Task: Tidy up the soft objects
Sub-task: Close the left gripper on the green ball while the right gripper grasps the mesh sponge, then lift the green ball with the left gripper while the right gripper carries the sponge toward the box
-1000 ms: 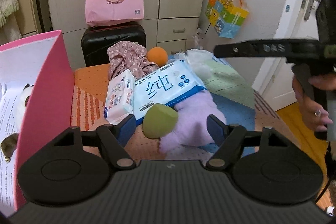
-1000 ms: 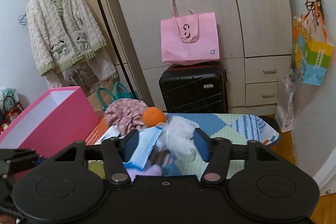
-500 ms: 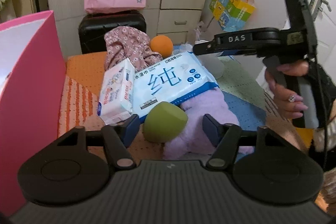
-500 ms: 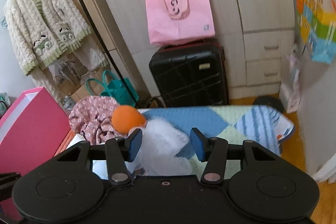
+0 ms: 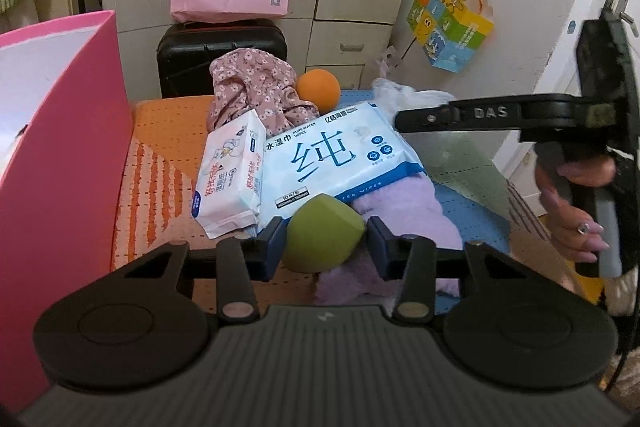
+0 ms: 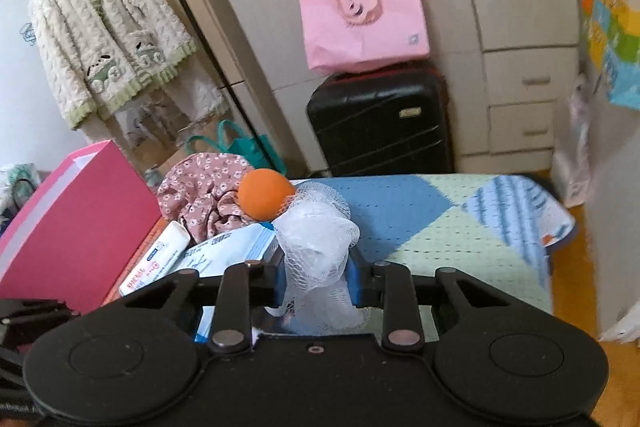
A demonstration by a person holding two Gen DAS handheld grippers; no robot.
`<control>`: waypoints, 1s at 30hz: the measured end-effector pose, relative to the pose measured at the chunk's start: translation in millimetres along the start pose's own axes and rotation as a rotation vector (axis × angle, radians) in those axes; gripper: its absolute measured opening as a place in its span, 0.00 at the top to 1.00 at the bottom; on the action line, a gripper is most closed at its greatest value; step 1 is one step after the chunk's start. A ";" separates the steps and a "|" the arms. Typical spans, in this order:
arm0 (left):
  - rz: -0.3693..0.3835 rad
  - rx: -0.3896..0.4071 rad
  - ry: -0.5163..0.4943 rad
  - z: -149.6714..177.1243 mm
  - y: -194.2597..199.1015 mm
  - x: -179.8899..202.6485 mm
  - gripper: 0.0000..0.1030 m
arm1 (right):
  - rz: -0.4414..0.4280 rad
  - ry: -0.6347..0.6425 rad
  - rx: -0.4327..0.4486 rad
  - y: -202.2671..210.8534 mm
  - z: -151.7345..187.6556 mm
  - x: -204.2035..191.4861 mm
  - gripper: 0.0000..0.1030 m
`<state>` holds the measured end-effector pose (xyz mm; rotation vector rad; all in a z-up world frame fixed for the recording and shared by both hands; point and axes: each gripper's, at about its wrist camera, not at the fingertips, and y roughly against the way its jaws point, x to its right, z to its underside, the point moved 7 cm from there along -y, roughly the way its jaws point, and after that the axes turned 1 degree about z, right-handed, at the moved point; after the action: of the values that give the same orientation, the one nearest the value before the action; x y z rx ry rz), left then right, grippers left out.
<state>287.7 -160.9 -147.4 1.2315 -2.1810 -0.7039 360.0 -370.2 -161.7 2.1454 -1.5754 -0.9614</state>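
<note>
Gripping white mesh bath pouf (image 6: 316, 247): right gripper (image 6: 316, 281), lower centre | left gripper (image 5: 326, 247) clamped on green egg-shaped foam sponge (image 5: 322, 237), centre frame

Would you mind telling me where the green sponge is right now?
In the left wrist view, the green sponge sits between the left gripper's fingers, at the near edge of the blue wipes pack, beside the purple plush.

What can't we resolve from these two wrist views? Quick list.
- Pink box contents: left wrist view, near wall hides the inside and the left edge cuts it off.
- Purple plush: left wrist view, wipes pack and left tongs cover much of it.
- White mesh pouf base: right wrist view, hidden behind the right tongs body.
- Green sponge contact: pads look close; a firm grip cannot be told.
</note>
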 end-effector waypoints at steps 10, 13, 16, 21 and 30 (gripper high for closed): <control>-0.001 0.026 0.020 0.6 9.4 -1.0 0.60 | 0.135 0.050 0.091 41.7 12.0 -1.8 0.68; 0.003 0.042 0.020 0.9 16.8 0.9 0.60 | 0.151 0.060 0.106 53.1 19.1 -7.4 0.68; 0.002 0.049 0.018 1.7 24.0 2.7 0.60 | 0.172 0.068 0.113 63.8 26.3 -12.5 0.68; 0.006 0.069 0.015 3.8 40.8 6.3 0.60 | 0.206 0.082 0.134 83.3 39.5 -21.4 0.68; 0.024 0.094 -0.011 15.9 72.4 17.0 0.60 | 0.227 0.104 0.120 112.5 66.9 -39.7 0.68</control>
<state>226.2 -140.5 -107.5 1.2489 -2.2567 -0.6055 227.3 -363.3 -129.4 2.0013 -1.8174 -0.6892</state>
